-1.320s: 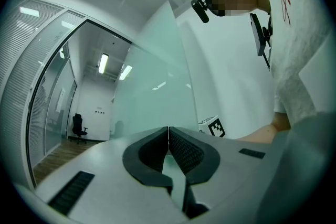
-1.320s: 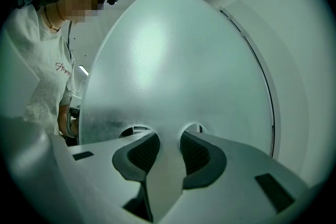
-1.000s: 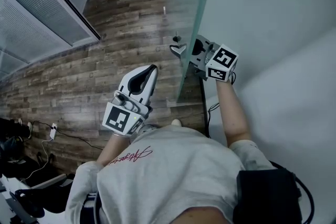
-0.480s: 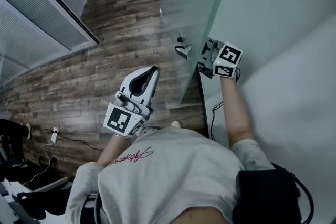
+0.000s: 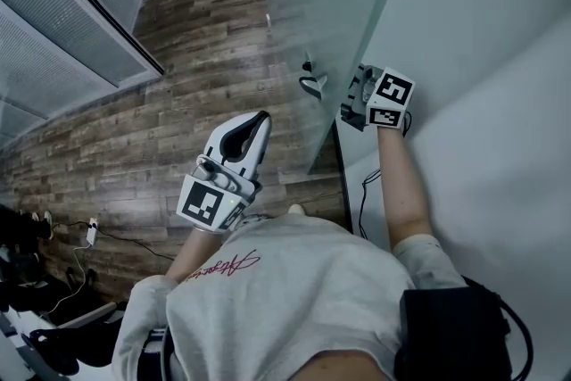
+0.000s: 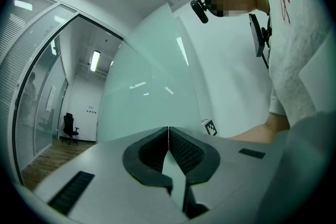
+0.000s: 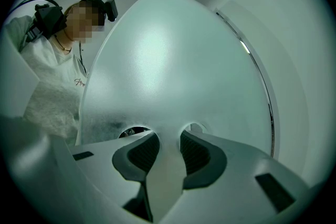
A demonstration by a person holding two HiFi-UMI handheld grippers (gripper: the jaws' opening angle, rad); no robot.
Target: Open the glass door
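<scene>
Glass door (image 5: 326, 4), frosted, upright over wood floor (image 5: 205, 40), free edge beside white wall (image 5: 482, 31); right gripper (image 5: 355, 94) at that edge, jaws part-spread and pinching the handle (image 7: 165, 165); left gripper (image 5: 256, 122) clear of door, near person's chest, jaws pressed together, empty.

I wear a pale grey short-sleeved T-shirt (image 5: 294, 281) with red script lettering (image 5: 223, 263) on the chest. A black pack (image 5: 451, 326) sits at my right hip, with a black cable (image 5: 522, 330) looping from it. A black camera (image 6: 199, 9) is mounted on my head. My left gripper (image 5: 259, 116) and right gripper (image 5: 350, 98) have white shells, black ribbed pads (image 6: 186, 149), and cubes (image 5: 201, 202) printed with black-and-white square markers.
</scene>
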